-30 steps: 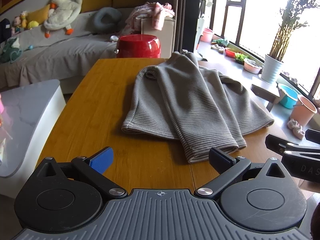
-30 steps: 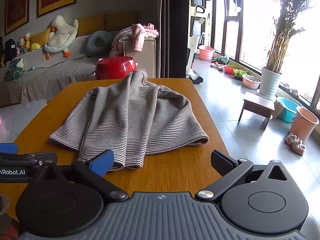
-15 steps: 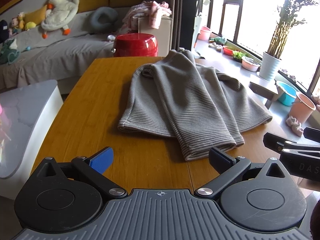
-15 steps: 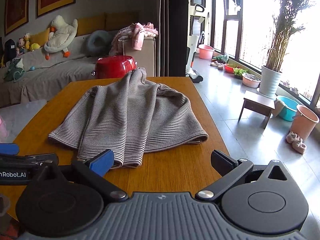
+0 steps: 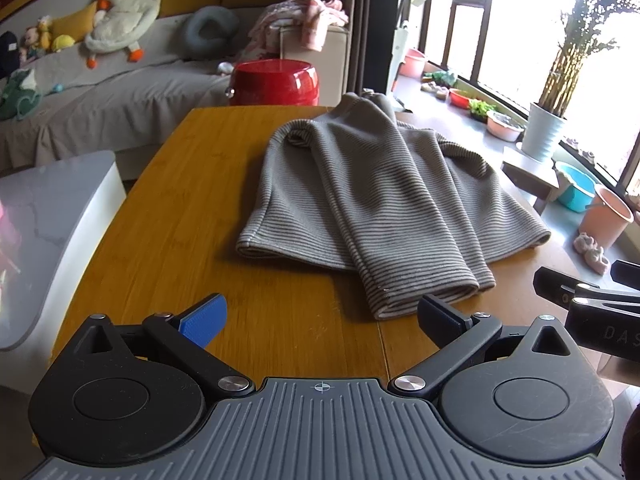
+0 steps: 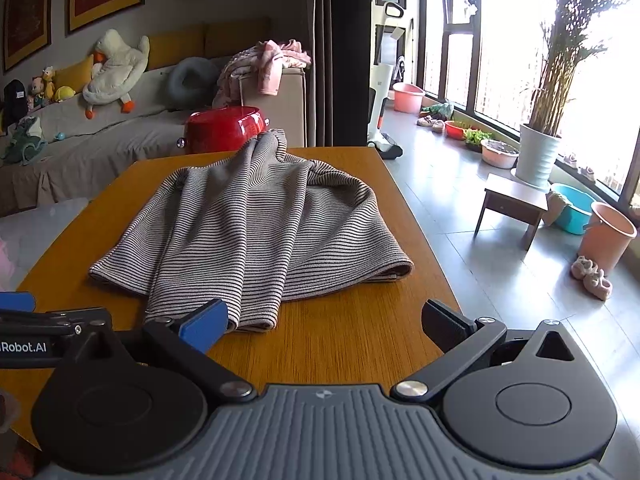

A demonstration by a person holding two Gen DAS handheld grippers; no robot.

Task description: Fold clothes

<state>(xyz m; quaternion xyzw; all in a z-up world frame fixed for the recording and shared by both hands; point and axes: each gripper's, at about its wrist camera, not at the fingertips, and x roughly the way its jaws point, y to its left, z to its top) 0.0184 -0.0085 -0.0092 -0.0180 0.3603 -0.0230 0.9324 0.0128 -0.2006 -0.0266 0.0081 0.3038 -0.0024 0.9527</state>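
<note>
A grey striped garment [image 5: 372, 204] lies partly folded on the wooden table [image 5: 192, 200], a sleeve or folded strip laid down its middle toward me. It also shows in the right wrist view [image 6: 256, 228]. My left gripper [image 5: 320, 316] is open and empty, just short of the garment's near hem. My right gripper [image 6: 324, 320] is open and empty, above the table's near edge in front of the hem. The right gripper's fingers [image 5: 576, 296] show at the right edge of the left wrist view.
A red stool [image 5: 276, 82] stands beyond the table's far end. A grey sofa with plush toys [image 5: 100, 92] is at the back left. A white marble table [image 5: 44, 232] is to the left. A small stool [image 6: 512, 204], buckets and a potted plant [image 6: 540, 152] stand on the floor to the right.
Both grippers have drawn back and risen slightly, so the garment looks a little farther off. The garment has not moved. Both stay open.
</note>
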